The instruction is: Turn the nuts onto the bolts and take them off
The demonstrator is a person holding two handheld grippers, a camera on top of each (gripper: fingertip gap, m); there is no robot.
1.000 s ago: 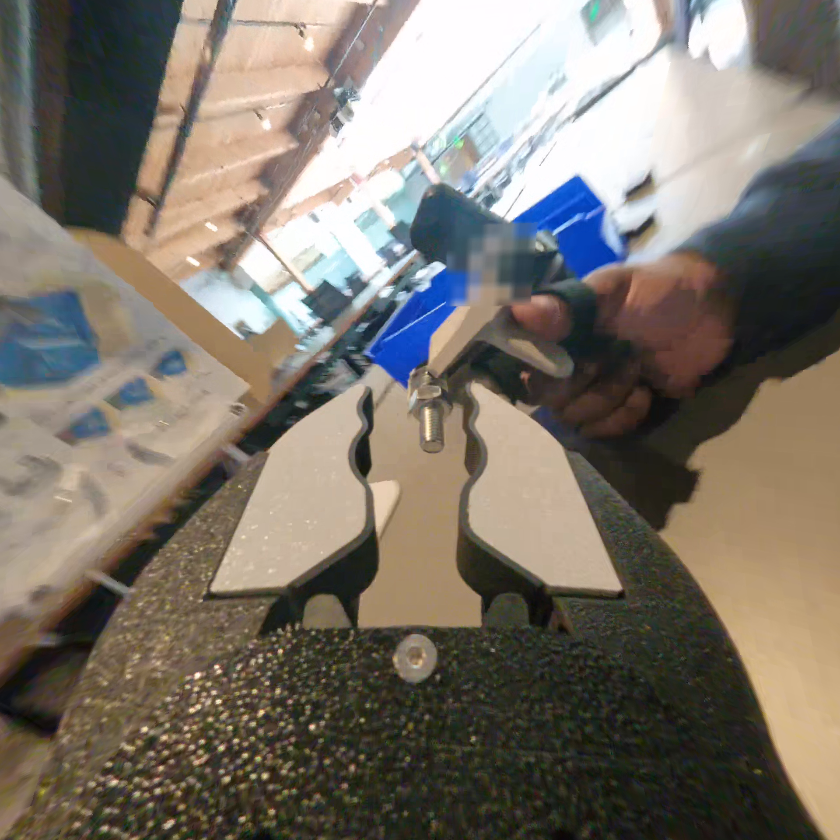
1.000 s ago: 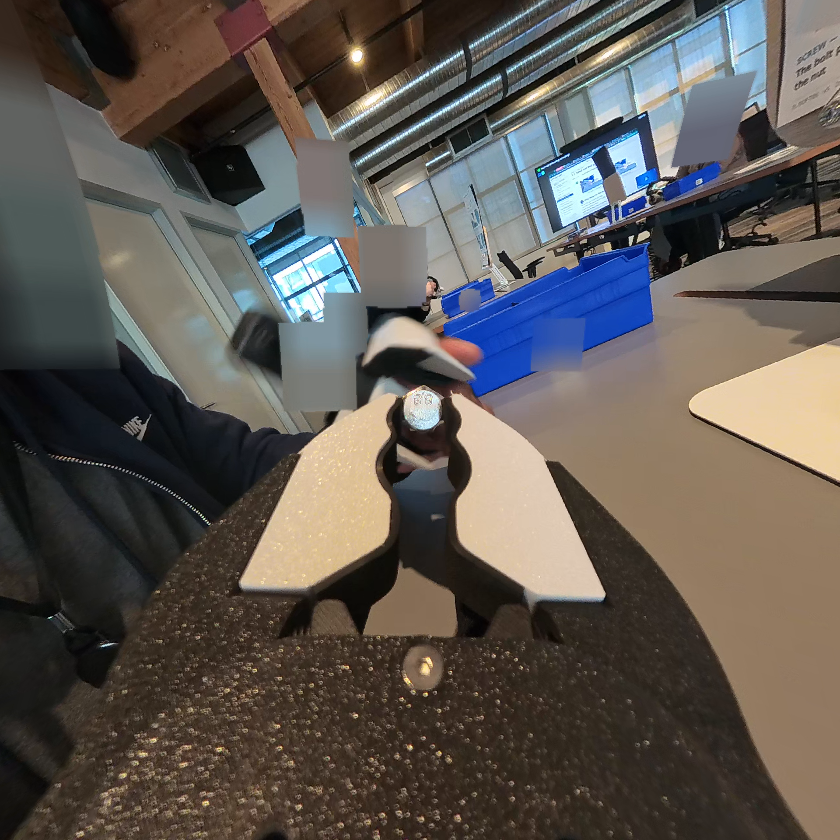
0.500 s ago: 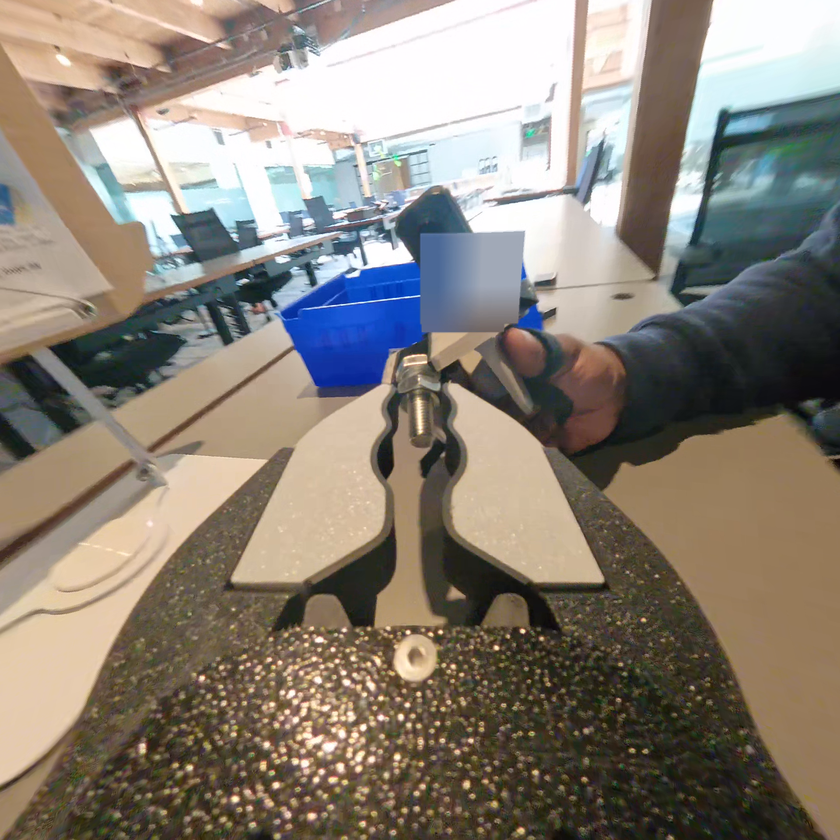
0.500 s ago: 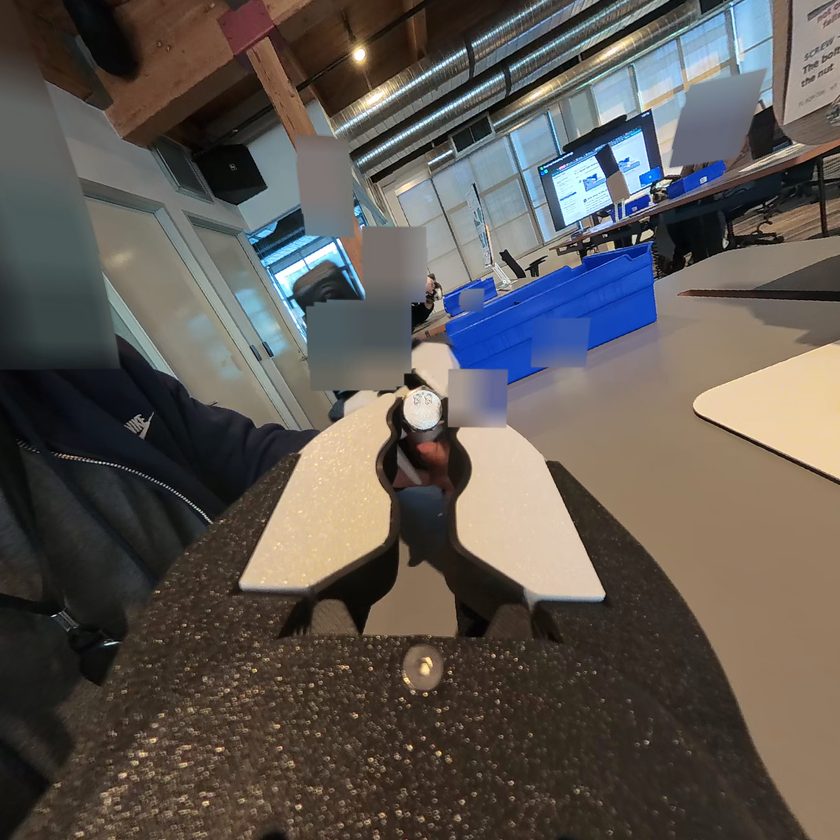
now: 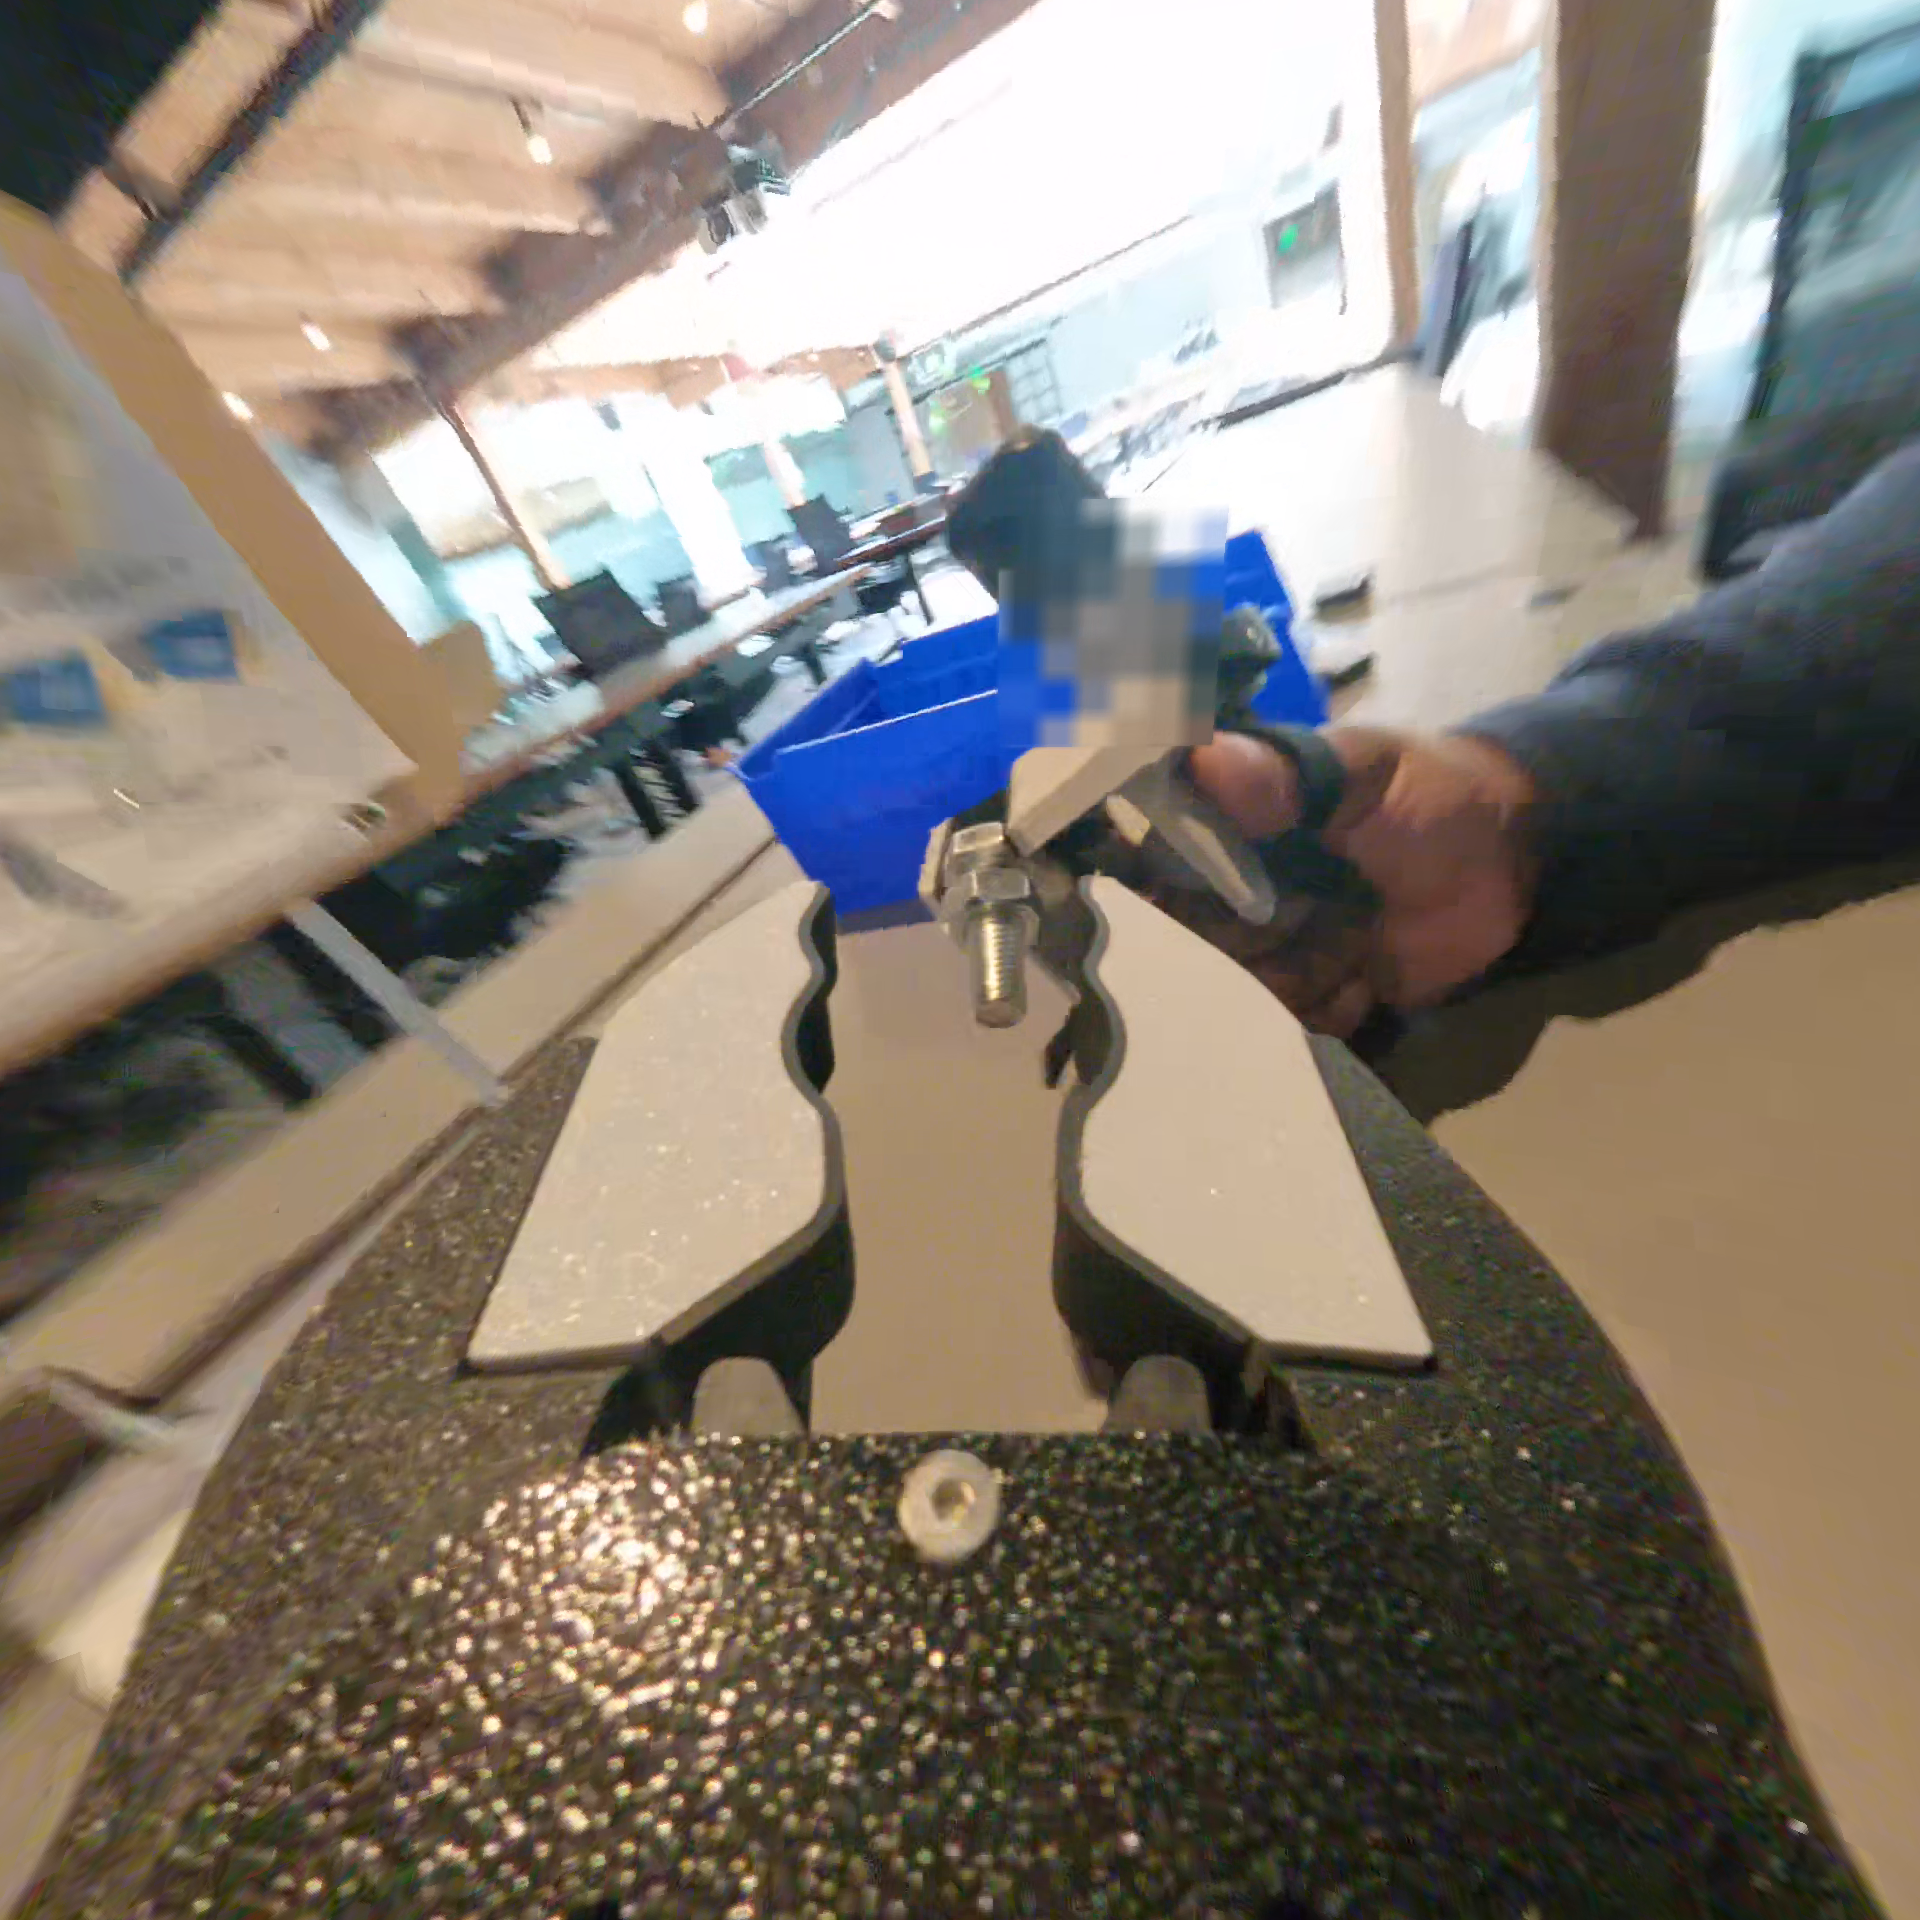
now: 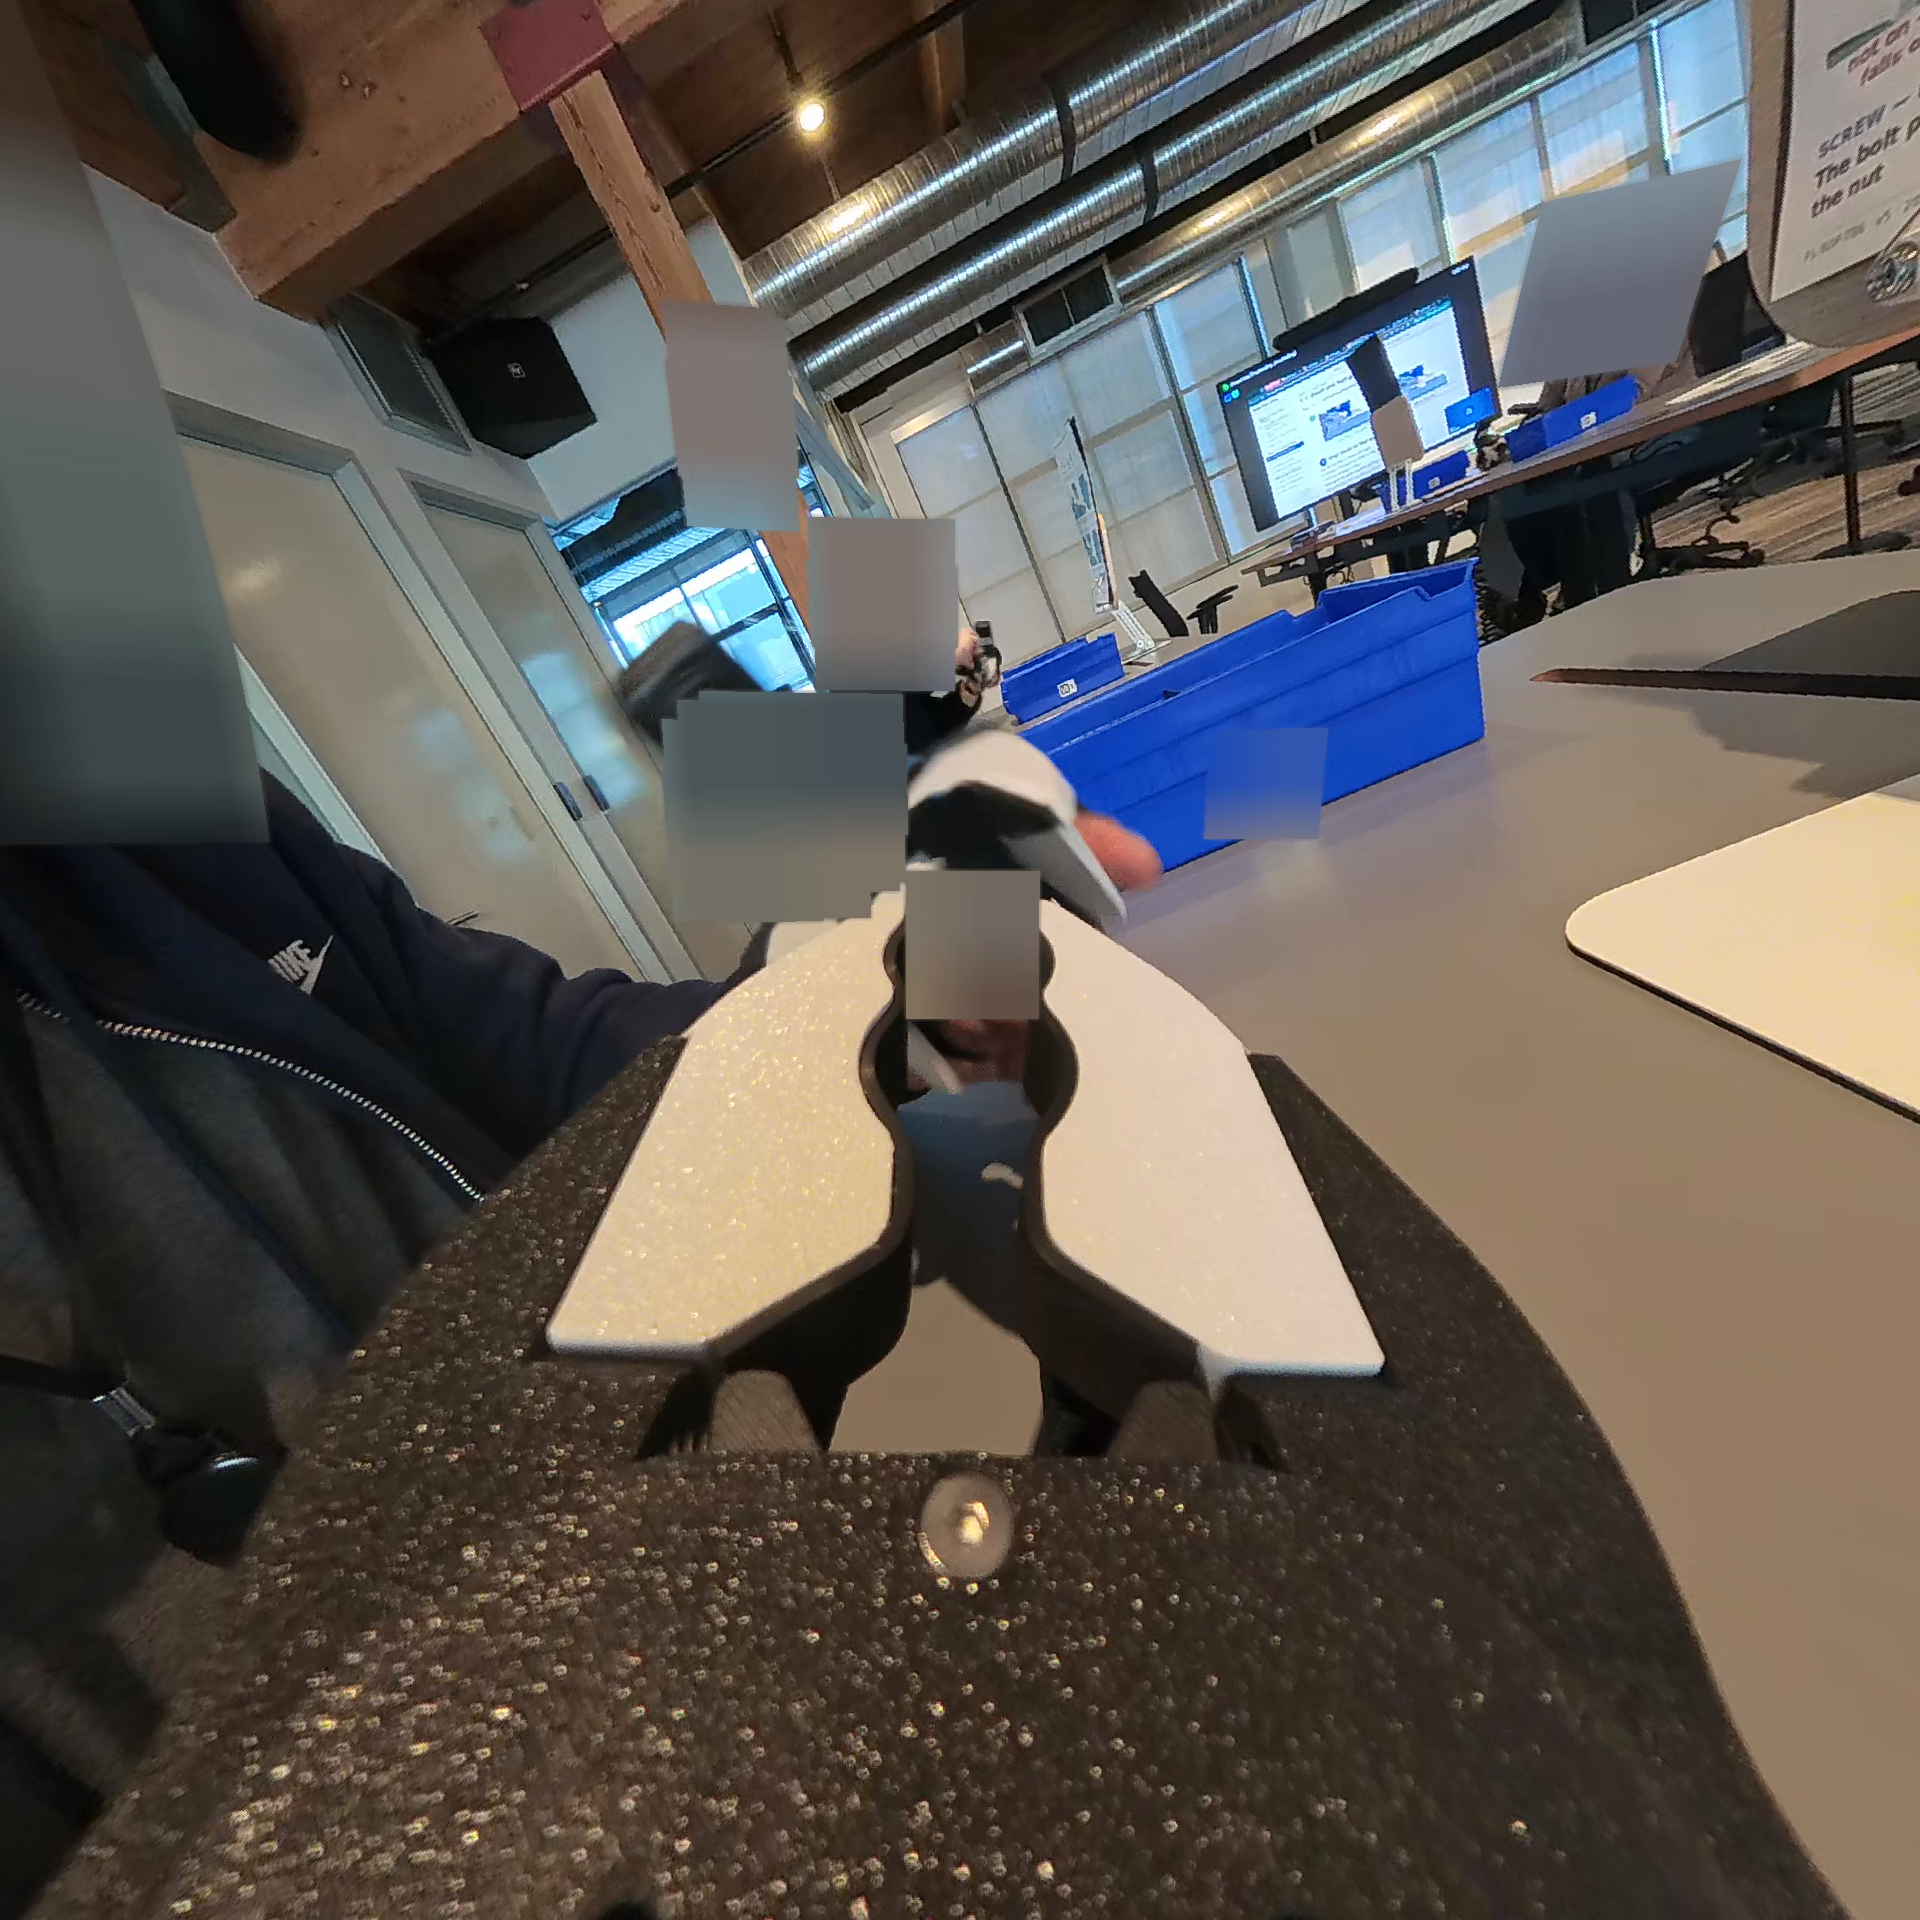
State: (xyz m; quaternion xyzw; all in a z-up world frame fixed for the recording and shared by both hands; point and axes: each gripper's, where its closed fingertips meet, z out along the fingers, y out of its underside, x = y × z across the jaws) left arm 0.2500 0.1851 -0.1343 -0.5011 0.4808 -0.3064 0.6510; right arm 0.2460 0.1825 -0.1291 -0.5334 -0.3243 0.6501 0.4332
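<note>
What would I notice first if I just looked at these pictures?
Probably the shiny bolt with a nut on it, held up in the air in the middle of the left wrist view by the right gripper in a person's hand. The left gripper has its grey fingers spread open just in front of the bolt. Behind them, bright blue bins sit on the grey table.

Left tongs [image 5: 951,935] gape; right tongs [image 6: 971,961] apparently clamped (tips masked).
</note>
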